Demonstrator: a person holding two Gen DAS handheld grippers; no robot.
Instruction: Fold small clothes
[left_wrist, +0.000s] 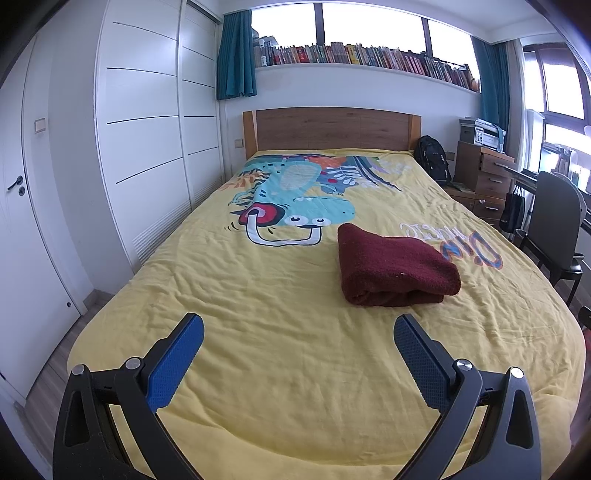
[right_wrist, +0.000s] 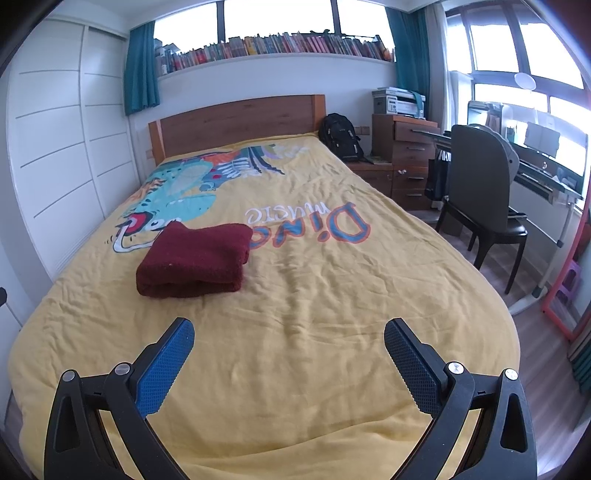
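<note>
A dark red fleecy garment (left_wrist: 395, 271) lies folded into a thick rectangle on the yellow bedspread (left_wrist: 258, 295). It also shows in the right wrist view (right_wrist: 195, 260), left of centre. My left gripper (left_wrist: 298, 325) is open and empty, held above the near part of the bed, short of the garment and to its left. My right gripper (right_wrist: 289, 330) is open and empty, above the near part of the bed (right_wrist: 332, 295), short of the garment and to its right. Both have blue-padded fingers.
A white wardrobe (left_wrist: 144, 140) and door (left_wrist: 33, 206) stand left of the bed. A wooden headboard (left_wrist: 332, 127) is at the far end. A backpack (right_wrist: 340, 136), drawers (right_wrist: 410, 158), a dark chair (right_wrist: 480, 199) and a desk (right_wrist: 546, 170) stand on the right.
</note>
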